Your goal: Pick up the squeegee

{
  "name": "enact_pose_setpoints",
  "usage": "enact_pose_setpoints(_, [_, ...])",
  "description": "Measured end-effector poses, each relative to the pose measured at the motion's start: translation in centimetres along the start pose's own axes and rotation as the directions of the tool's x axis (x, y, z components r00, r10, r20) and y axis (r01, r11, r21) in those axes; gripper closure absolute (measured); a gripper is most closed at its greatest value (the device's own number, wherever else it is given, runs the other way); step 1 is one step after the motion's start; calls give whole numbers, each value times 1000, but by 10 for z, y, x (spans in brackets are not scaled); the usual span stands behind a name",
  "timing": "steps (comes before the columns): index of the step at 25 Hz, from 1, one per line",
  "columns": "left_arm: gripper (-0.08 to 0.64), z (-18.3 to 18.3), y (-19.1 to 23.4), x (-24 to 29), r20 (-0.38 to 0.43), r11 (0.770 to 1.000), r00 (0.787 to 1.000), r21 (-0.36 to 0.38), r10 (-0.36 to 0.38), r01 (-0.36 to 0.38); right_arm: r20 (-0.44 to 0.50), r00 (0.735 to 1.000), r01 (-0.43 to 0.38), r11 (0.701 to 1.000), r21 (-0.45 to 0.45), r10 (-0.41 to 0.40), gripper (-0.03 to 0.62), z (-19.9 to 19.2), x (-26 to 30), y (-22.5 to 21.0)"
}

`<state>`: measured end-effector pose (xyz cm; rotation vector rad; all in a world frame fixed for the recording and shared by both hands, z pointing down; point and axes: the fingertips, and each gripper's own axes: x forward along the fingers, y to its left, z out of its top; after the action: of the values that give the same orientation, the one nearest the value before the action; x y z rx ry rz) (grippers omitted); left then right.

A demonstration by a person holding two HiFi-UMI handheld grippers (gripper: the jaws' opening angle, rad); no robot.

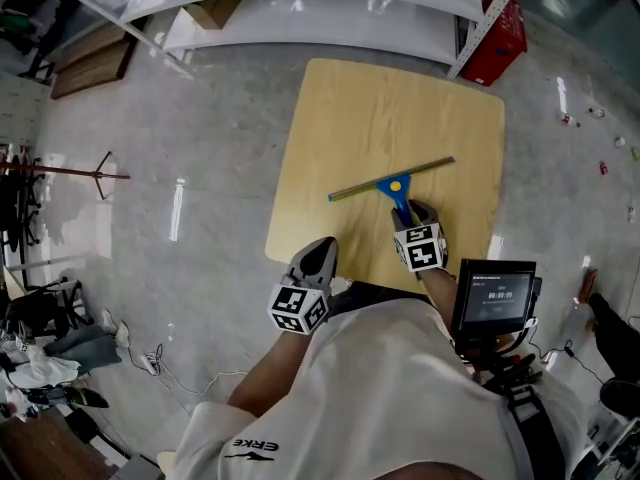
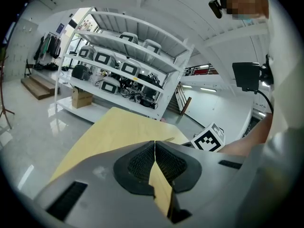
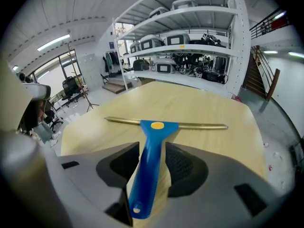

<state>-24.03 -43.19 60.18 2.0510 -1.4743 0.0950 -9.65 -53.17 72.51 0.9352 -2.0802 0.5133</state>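
The squeegee point(image 1: 392, 180) lies flat on the light wooden table point(image 1: 400, 98), its brass blade bar running crosswise and its blue handle point(image 1: 401, 206) pointing toward me. My right gripper point(image 1: 419, 214) is low over the near end of that handle. In the right gripper view the blue handle point(image 3: 147, 170) lies between the open jaws of my right gripper point(image 3: 152, 163), close to the left pad, with a gap on the right side. My left gripper point(image 1: 320, 254) hovers at the table's near left edge; it point(image 2: 155, 158) is shut with nothing between its pads.
White shelving point(image 1: 330, 8) runs along the far side, with a red box point(image 1: 497, 33) at its right end. A small screen point(image 1: 494, 294) hangs by my right side. A coat stand point(image 1: 95, 173) and cables point(image 1: 150, 360) occupy the floor at left.
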Motion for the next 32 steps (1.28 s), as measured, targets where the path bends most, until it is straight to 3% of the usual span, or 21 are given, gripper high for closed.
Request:
enact_pose_setpoints(6, [551, -7, 25, 15, -7, 1000, 1000, -15, 24, -24, -28, 1000, -8, 1000, -7, 7, 439, 2, 34, -2])
enact_pose_setpoints(19, [551, 1, 30, 8, -16, 999, 999, -23, 27, -28, -93, 996, 13, 1000, -11, -14, 440, 8, 41, 3])
enact_pose_setpoints(32, [551, 4, 32, 14, -9, 1000, 1000, -24, 20, -20, -67, 997, 45, 999, 18, -44, 454, 5, 41, -11])
